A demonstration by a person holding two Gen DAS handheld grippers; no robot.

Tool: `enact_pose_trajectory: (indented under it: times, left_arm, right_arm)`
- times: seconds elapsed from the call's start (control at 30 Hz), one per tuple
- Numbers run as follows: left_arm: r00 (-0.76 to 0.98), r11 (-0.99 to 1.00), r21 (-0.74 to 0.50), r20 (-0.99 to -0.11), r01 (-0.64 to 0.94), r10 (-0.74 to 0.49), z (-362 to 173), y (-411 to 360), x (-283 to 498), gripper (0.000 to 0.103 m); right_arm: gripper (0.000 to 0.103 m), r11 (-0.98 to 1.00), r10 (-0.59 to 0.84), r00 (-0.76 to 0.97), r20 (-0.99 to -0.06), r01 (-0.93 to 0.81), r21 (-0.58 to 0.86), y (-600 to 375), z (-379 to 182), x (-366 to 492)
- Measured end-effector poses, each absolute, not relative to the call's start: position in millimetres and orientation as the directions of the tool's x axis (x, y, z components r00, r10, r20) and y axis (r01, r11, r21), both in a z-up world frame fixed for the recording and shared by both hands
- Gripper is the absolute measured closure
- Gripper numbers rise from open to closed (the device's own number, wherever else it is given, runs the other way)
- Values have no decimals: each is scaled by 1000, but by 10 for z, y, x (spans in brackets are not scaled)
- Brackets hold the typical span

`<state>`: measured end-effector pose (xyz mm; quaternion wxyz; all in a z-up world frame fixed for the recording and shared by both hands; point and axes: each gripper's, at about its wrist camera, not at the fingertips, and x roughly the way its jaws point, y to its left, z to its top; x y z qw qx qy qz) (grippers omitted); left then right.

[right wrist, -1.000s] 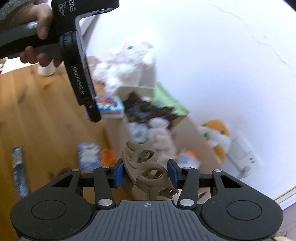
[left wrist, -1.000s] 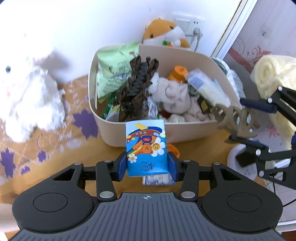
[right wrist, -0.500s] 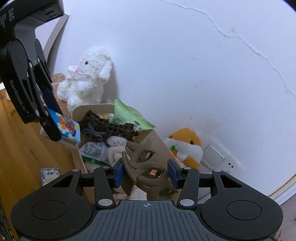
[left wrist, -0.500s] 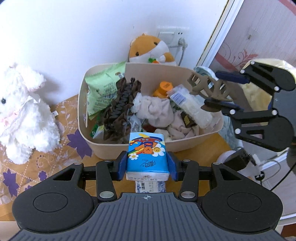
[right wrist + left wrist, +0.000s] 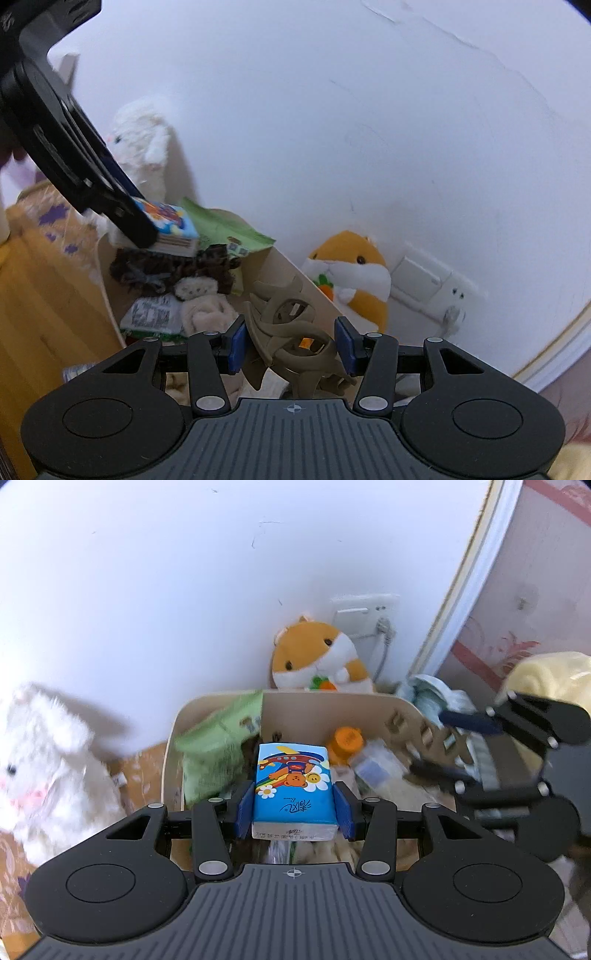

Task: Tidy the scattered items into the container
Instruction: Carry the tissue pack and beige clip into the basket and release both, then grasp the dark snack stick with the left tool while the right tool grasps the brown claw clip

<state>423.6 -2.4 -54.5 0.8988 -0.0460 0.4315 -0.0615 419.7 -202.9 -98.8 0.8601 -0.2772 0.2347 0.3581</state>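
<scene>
Left wrist view: left gripper (image 5: 293, 808) pinches a tissue pack (image 5: 293, 788) by its sides, above the bin (image 5: 332, 705). Right gripper (image 5: 291, 349) clamps a hair claw (image 5: 291, 332), also over the bin, at its right end. Bin holds a green packet (image 5: 218, 753), orange cap (image 5: 347, 740), brown scrunchie (image 5: 166, 267). Hamster toy (image 5: 317, 661) sits beyond.

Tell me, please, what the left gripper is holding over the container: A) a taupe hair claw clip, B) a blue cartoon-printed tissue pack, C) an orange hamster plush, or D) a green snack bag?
B: the left gripper has its blue pads pressed on the sides of the tissue pack above the beige container.
</scene>
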Motion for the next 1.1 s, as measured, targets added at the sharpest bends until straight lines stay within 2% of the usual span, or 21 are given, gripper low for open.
enact_pose_trajectory:
  times: [0.13,0.23,0.33,0.4,0.43,0.47,0.5,0.57,0.7,0.77,0.83,0.97,1.1]
  left_arm:
    - [609,994,-109,-786,33,-106,-681,-193,4481,57]
    - [586,998,-65,-807,24,-67,-821,-316,4577,56]
    - [585,1000,-19,-811,20,-27,-922,-378,4598,55]
    - [579,1000,-14,-815,15,-20,-966,-370,4586,47]
    - [579,1000,-14,-815,12,-18,-976,-360,4573,38]
    - [583,1000,-12,-813,10,-16,-979,-347,4554,33]
    - [587,1000,-10,-809,10,-14,-980,-338,4539,32]
    - [587,1000,-7,-809,8,-10,-977,-308,4515,29]
    - [581,1000,-18,-814,0,-15,-956,-226,4455,27]
    - [581,1000,-17,-814,-5,-11,-943,-191,4422,27]
    - [585,1000,-25,-811,-13,-13,-919,-151,4373,27]
    - [614,999,-31,-789,-24,-9,-839,-108,4231,24]
    - [626,998,-66,-778,7,-56,-753,-77,4056,24]
  right_arm:
    - [57,646,474,618,-627,-728,-229,-1999,-1080,4316]
    - [56,673,455,576,-679,-722,-162,-1945,-1203,4403]
    - [56,685,437,562,-702,-714,-146,-1908,-1322,4416]
    - [56,691,422,568,-706,-706,-155,-1895,-1376,4405]
    - [56,695,422,569,-706,-703,-151,-1899,-1385,4401]
    - [51,698,426,566,-706,-702,-141,-1910,-1380,4402]
    - [46,701,431,561,-707,-701,-128,-1922,-1377,4407]
    - [43,703,442,552,-707,-702,-109,-1950,-1373,4401]
    - [38,701,448,552,-703,-705,-107,-1975,-1368,4361]
    - [29,702,449,556,-699,-704,-109,-1981,-1355,4334]
    - [25,701,454,562,-691,-705,-113,-1993,-1332,4289]
    - [23,695,476,567,-672,-711,-107,-2021,-1254,4191]
    - [16,690,519,582,-626,-717,-95,-2086,-1116,3986]
